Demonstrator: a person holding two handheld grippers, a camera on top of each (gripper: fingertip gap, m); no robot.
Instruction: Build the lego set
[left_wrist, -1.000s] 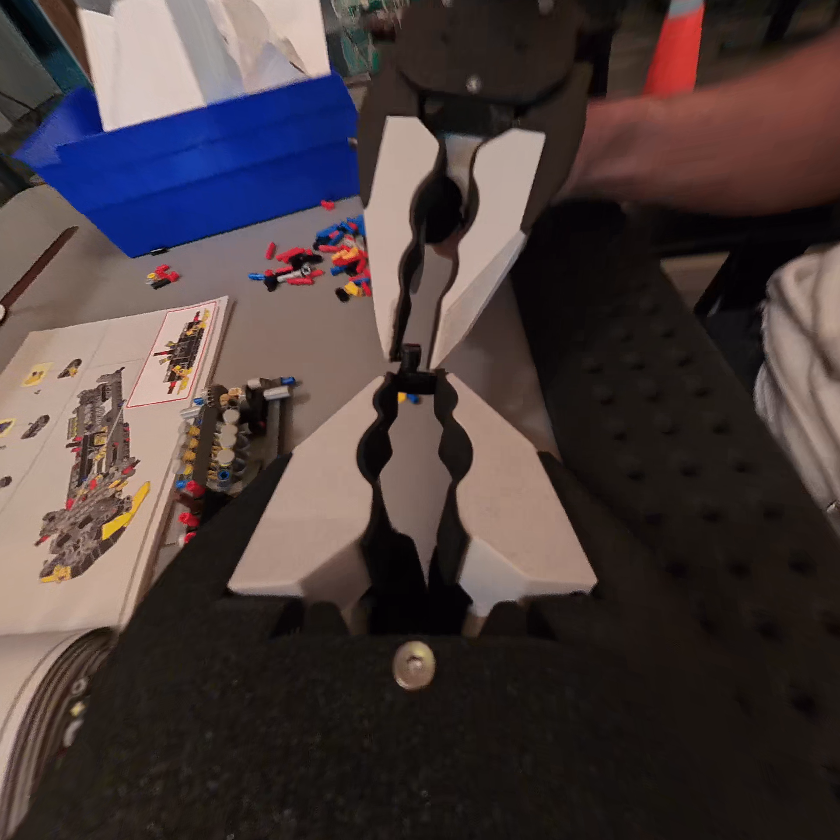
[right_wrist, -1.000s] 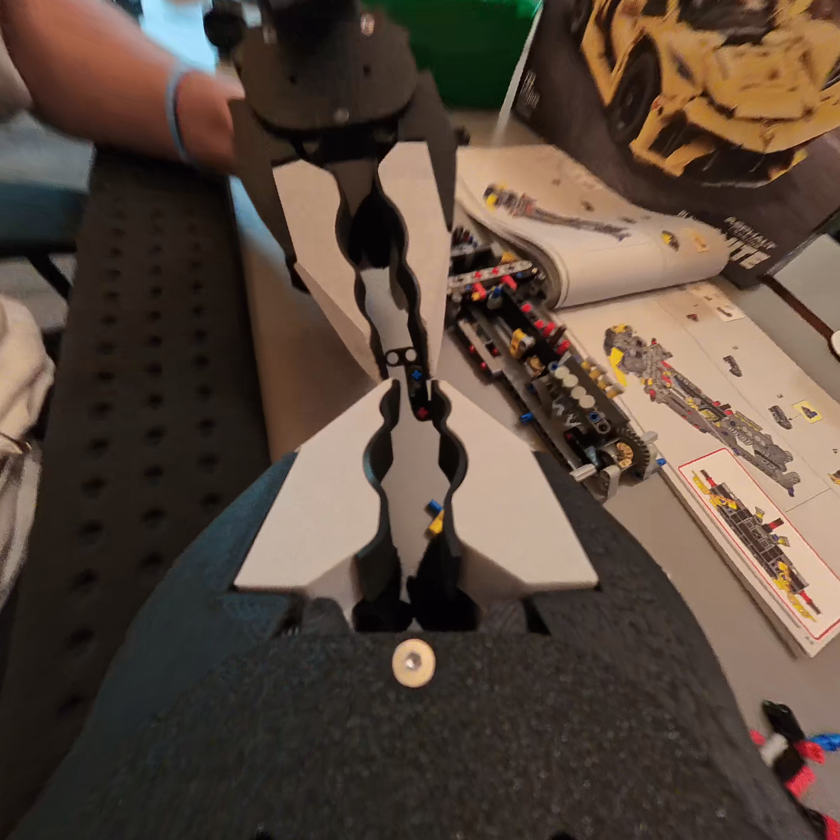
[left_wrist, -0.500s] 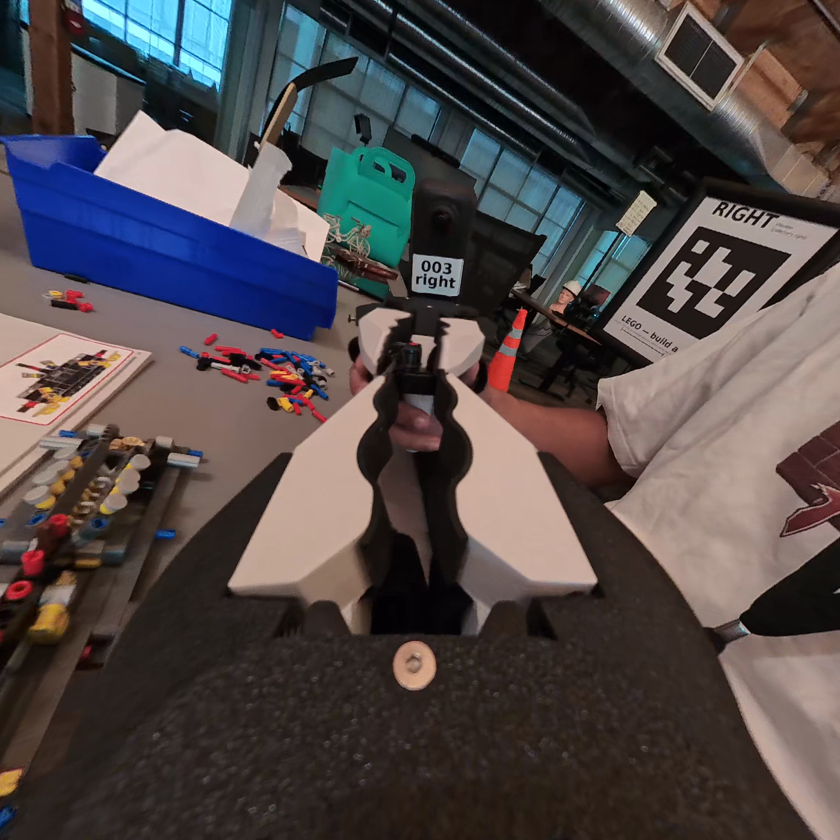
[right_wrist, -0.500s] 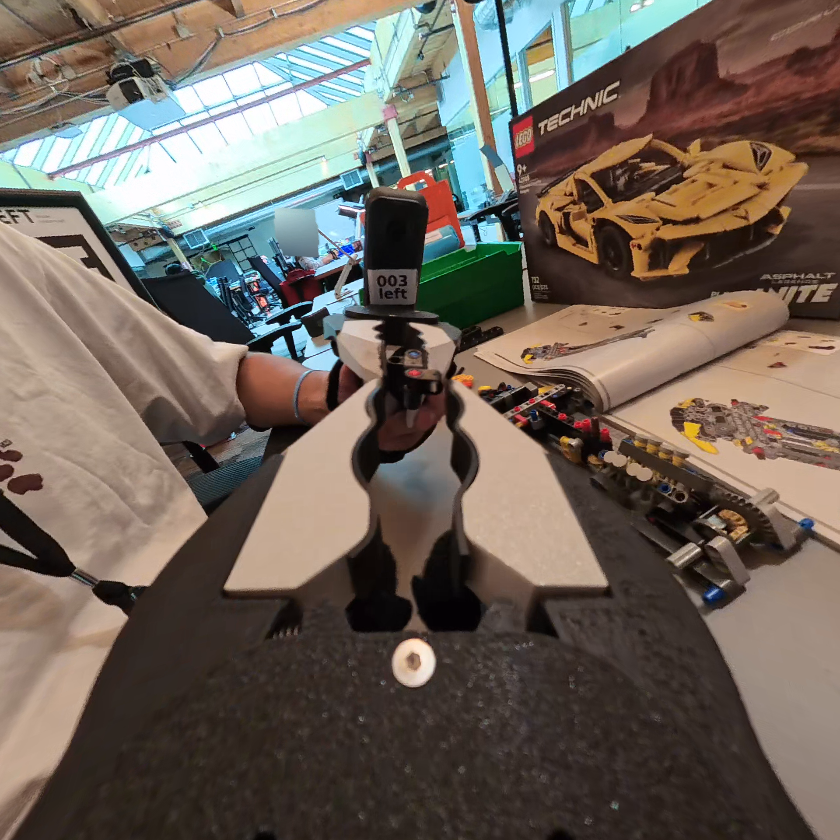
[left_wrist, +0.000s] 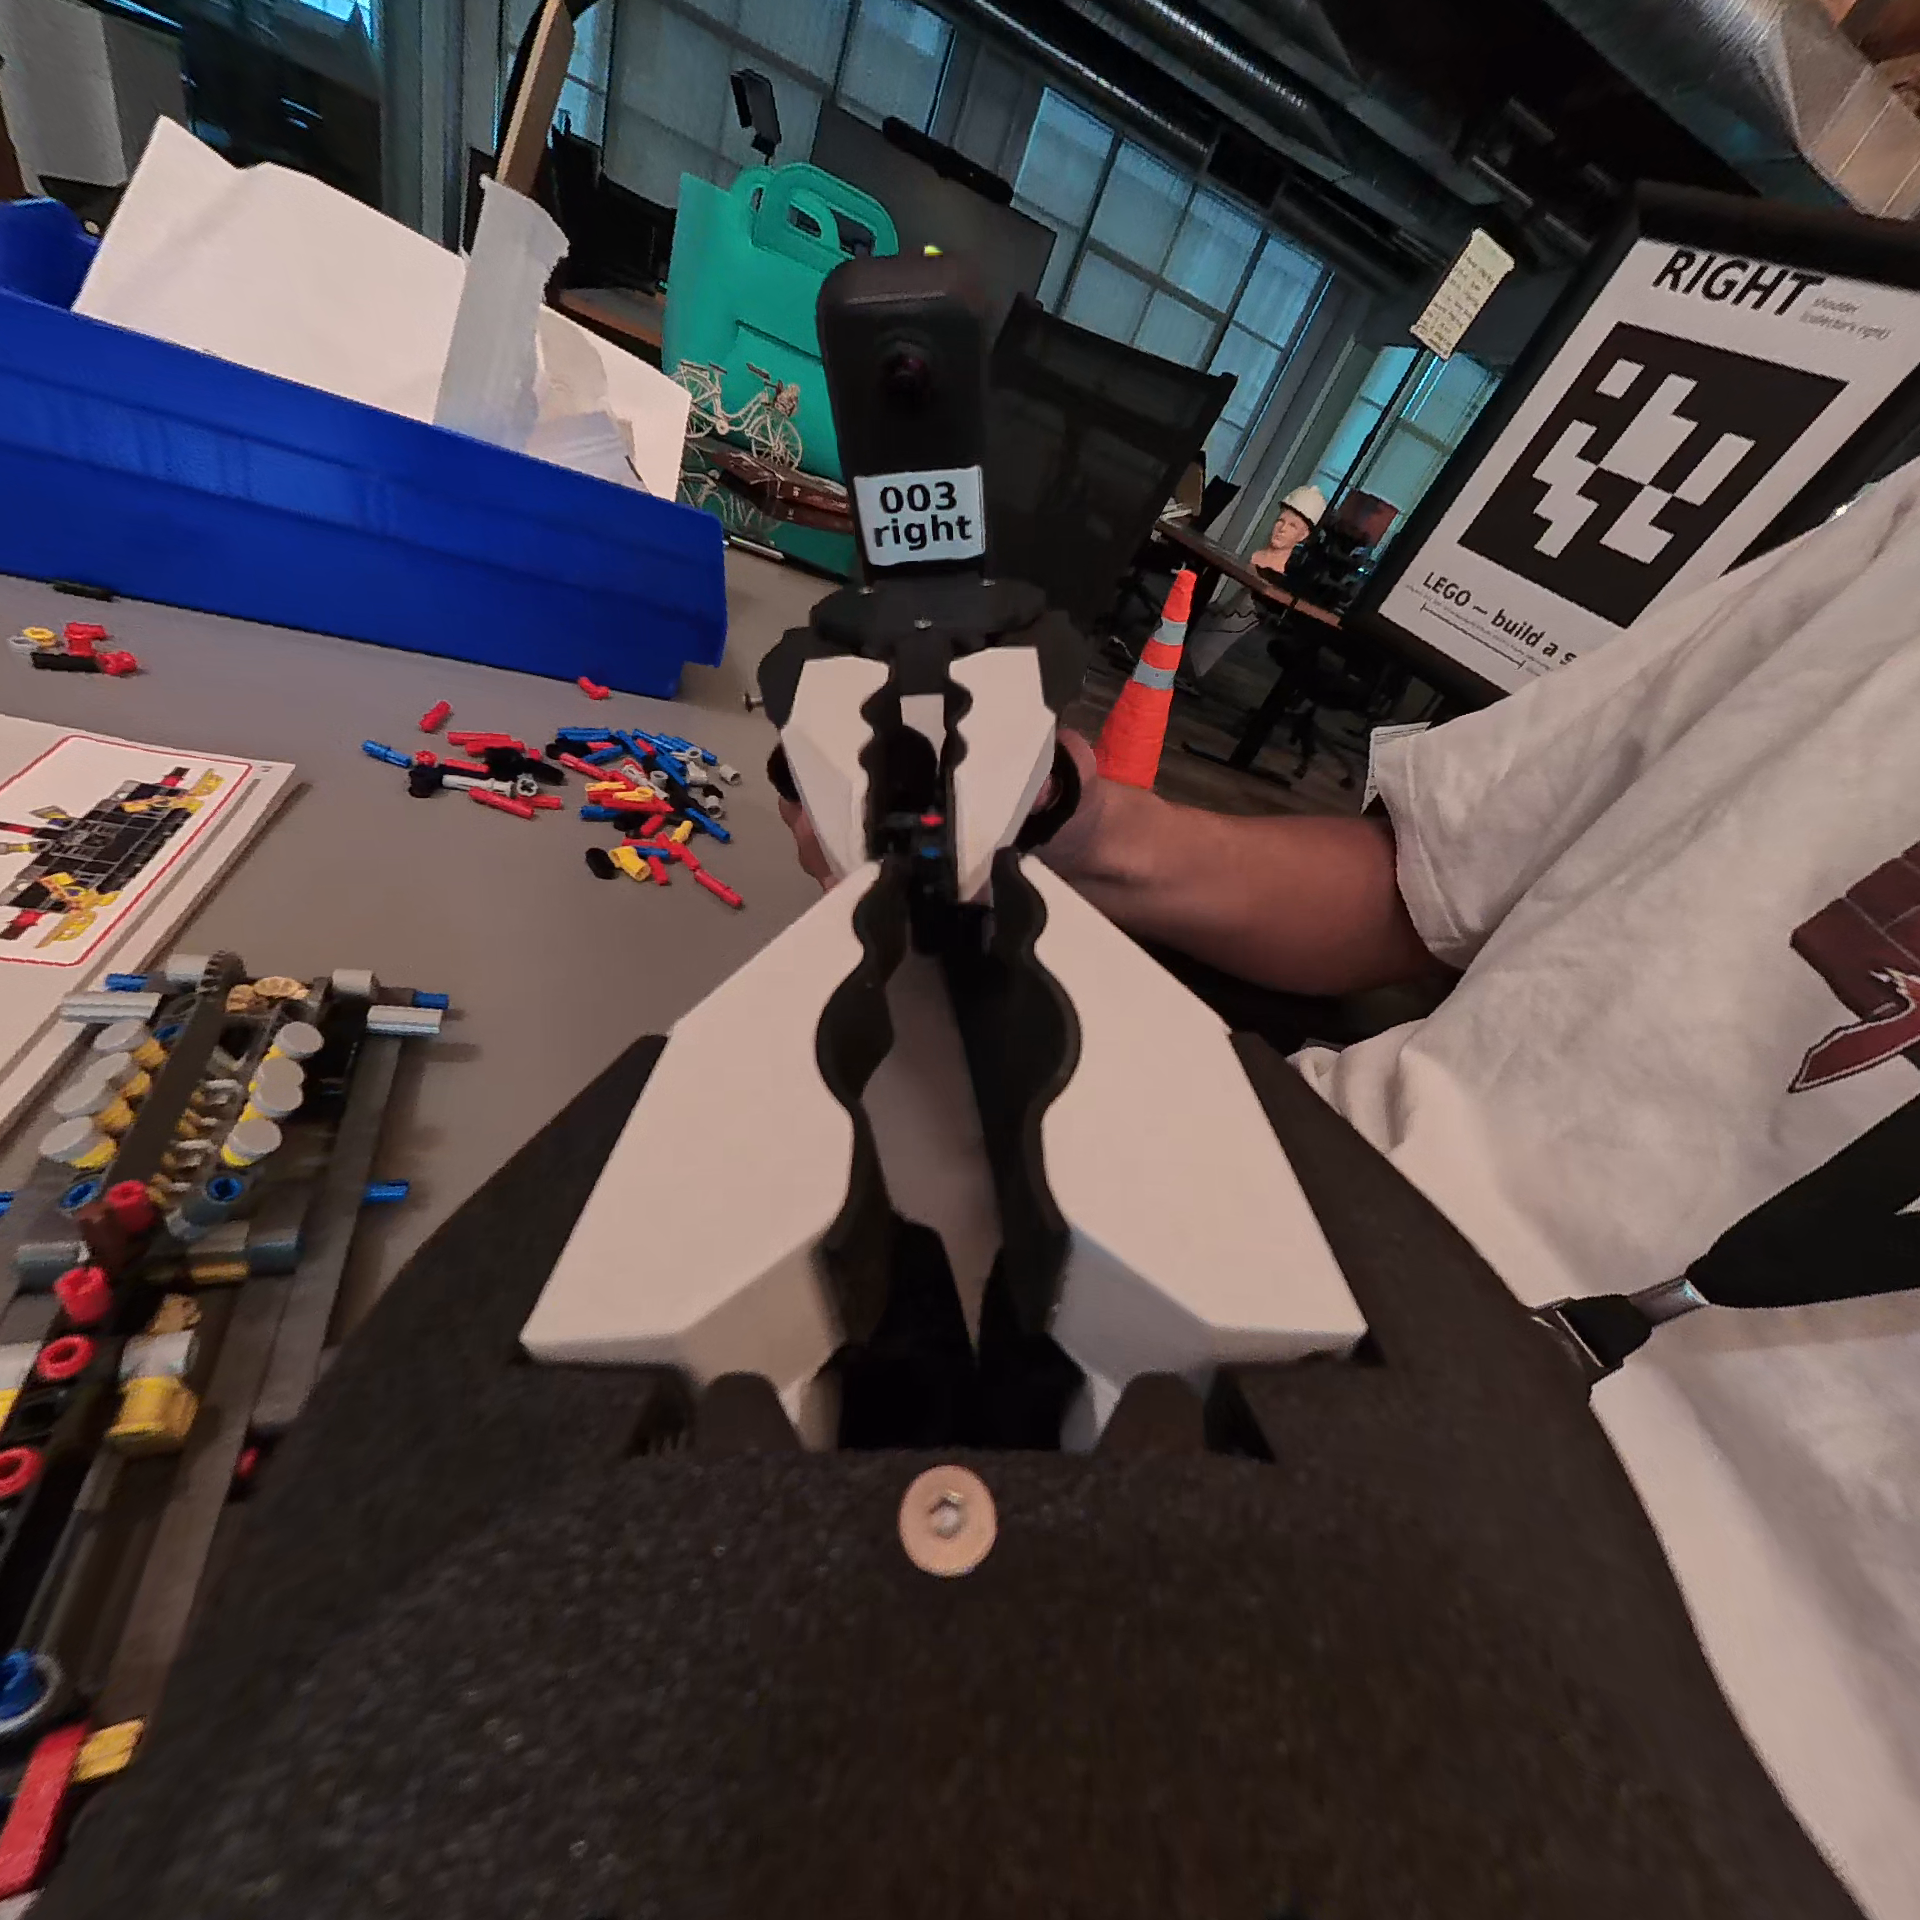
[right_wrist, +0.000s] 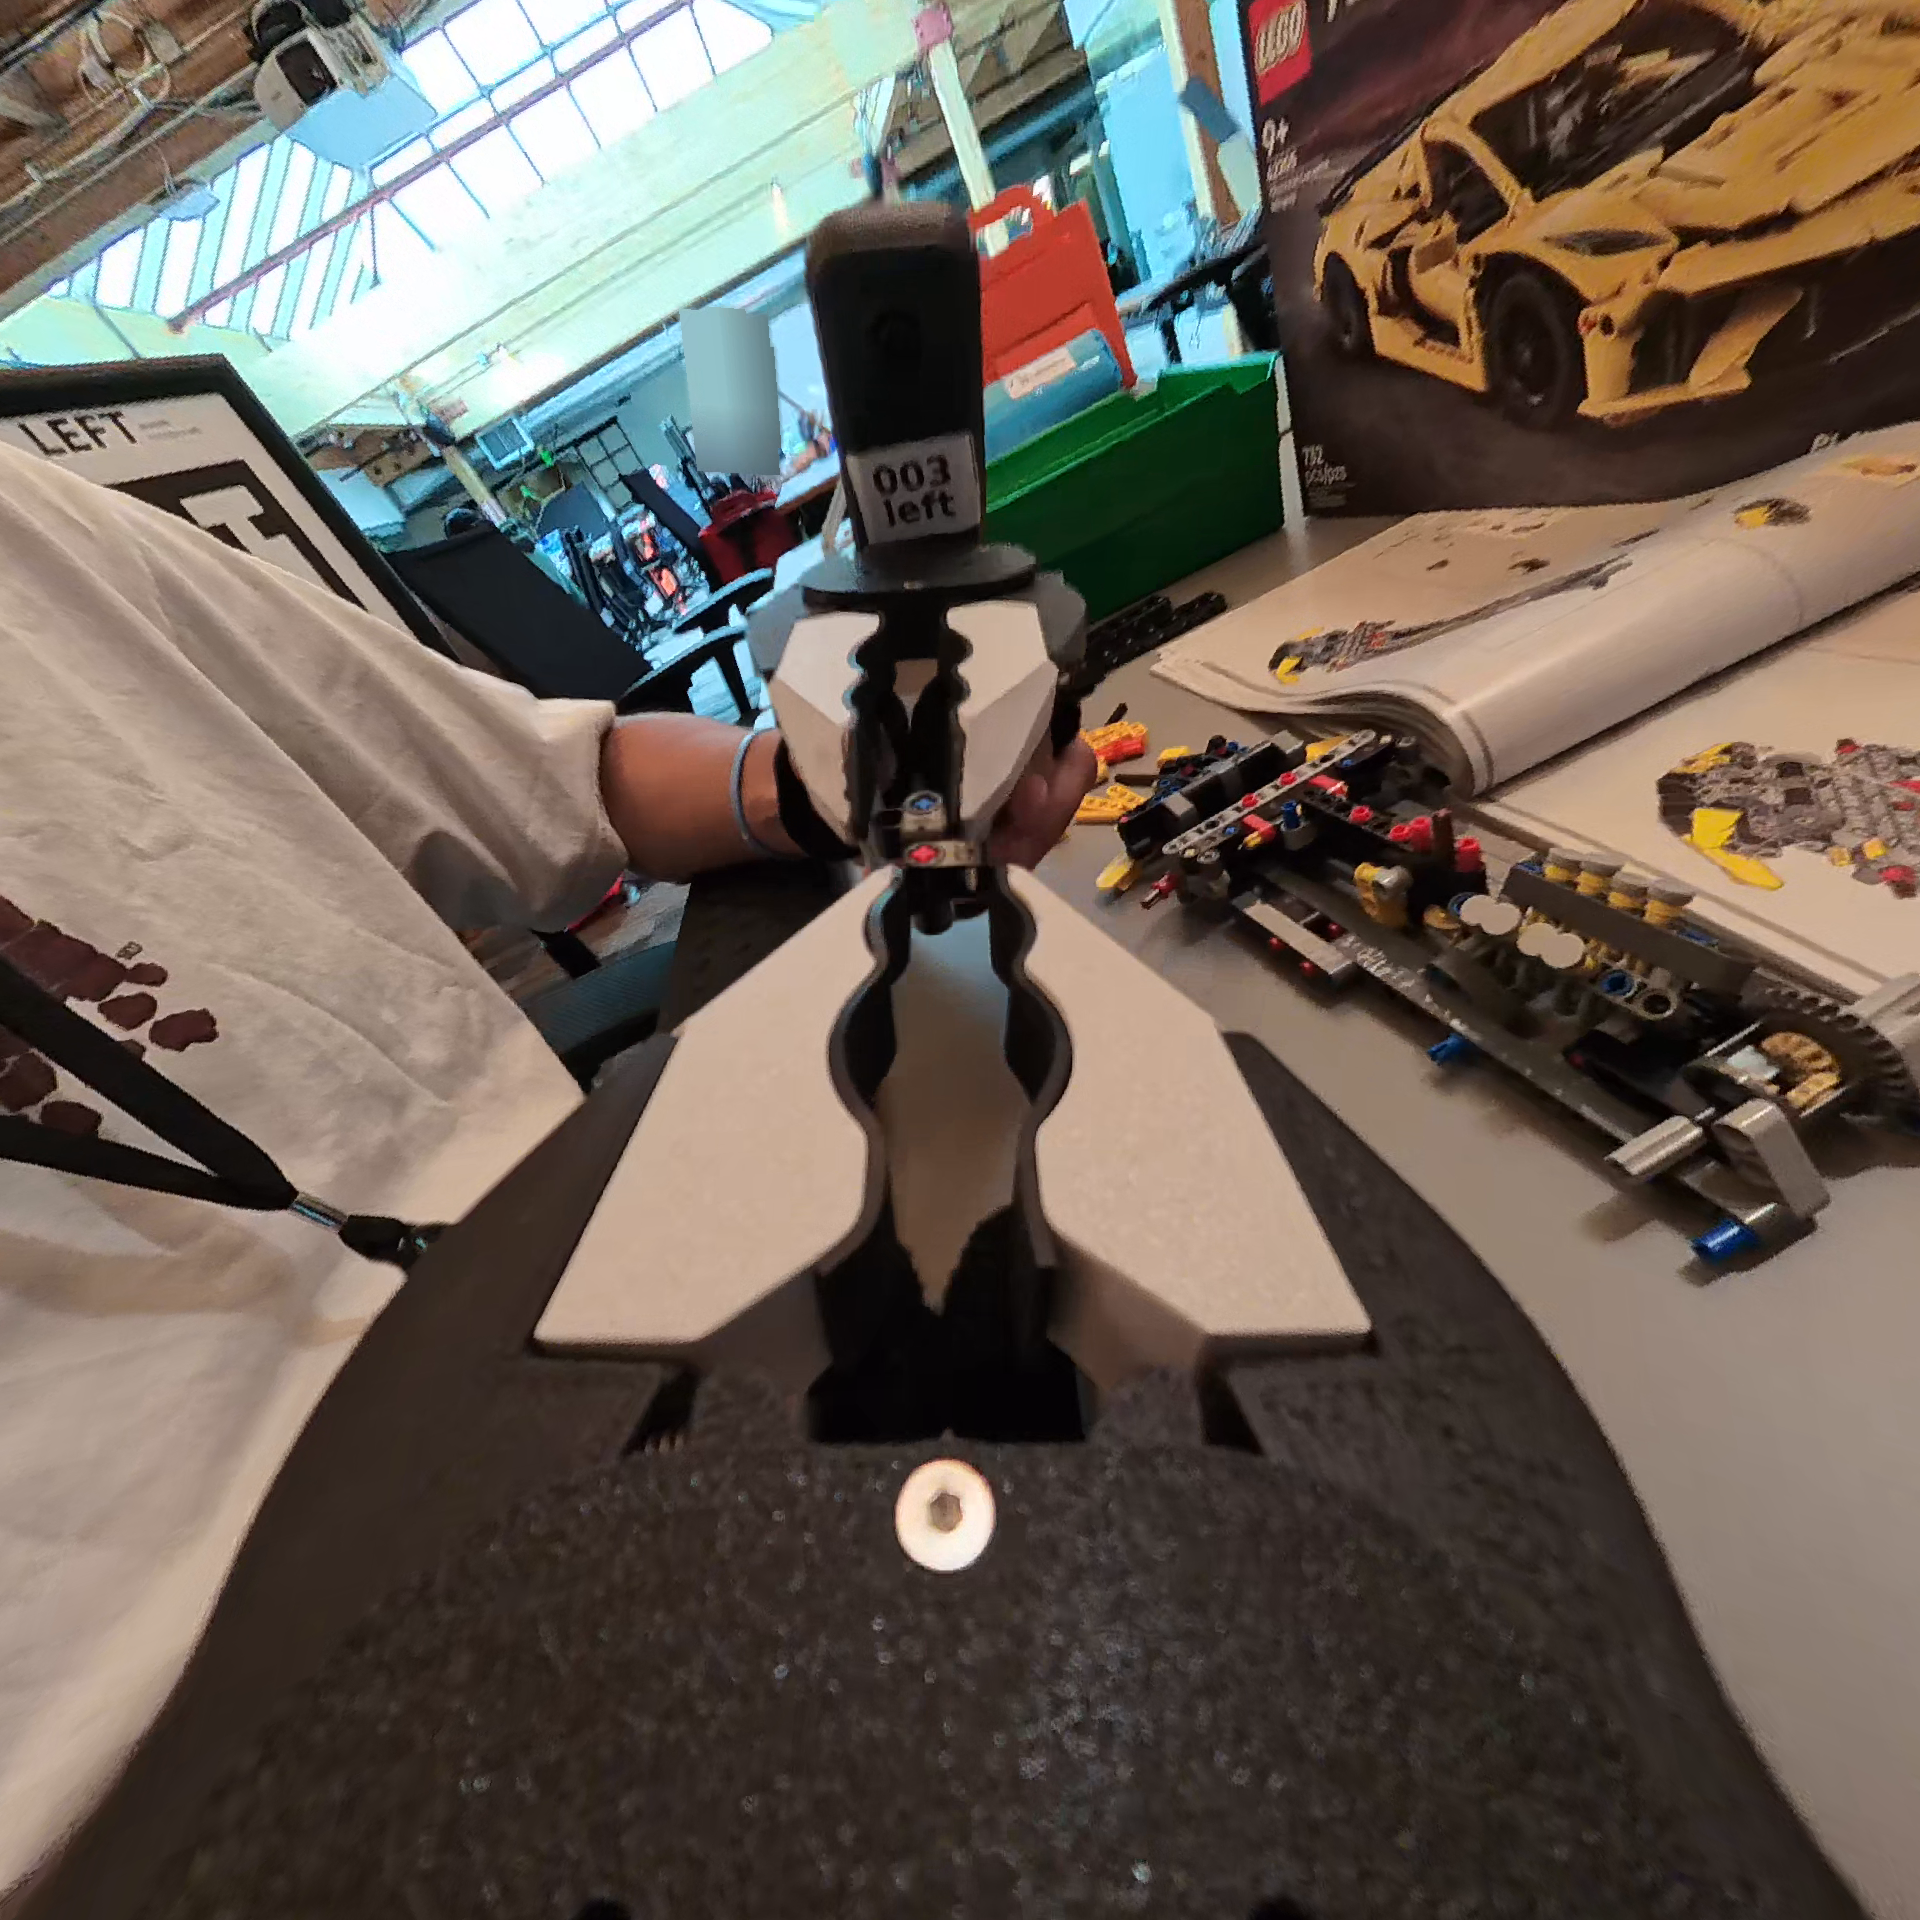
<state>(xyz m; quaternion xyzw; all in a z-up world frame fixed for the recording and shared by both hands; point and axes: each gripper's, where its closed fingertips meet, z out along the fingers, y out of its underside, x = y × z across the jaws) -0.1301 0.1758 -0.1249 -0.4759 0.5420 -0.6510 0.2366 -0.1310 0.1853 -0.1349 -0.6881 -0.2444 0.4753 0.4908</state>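
Observation:
My left gripper (left_wrist: 925, 896) and my right gripper (right_wrist: 940, 891) are raised above the table's near edge and meet tip to tip. Both are shut on one small black lego beam (right_wrist: 928, 836) with a blue pin and a red pin. The right gripper (left_wrist: 916, 821) faces me in the left wrist view, and the beam (left_wrist: 928, 857) shows dark between the two pairs of tips. The left gripper (right_wrist: 920, 821) faces me in the right wrist view. How deep the beam sits in each jaw is hidden.
A long, partly built lego chassis (left_wrist: 177, 1132) (right_wrist: 1507, 935) lies on the grey table by the open instruction booklet (left_wrist: 104, 821) (right_wrist: 1558, 644). Loose small parts (left_wrist: 613, 779), a blue bin (left_wrist: 343, 520), a green bin (right_wrist: 1143, 488) and the set's box (right_wrist: 1610, 239) stand farther back. The person's white shirt (left_wrist: 1662, 935) is close by. The tips of both grippers are at nearly the same place.
Both grippers have tilted up from pointing down at the table to nearly level, still joined tip to tip on the beam. In the last half second they drew slightly closer.

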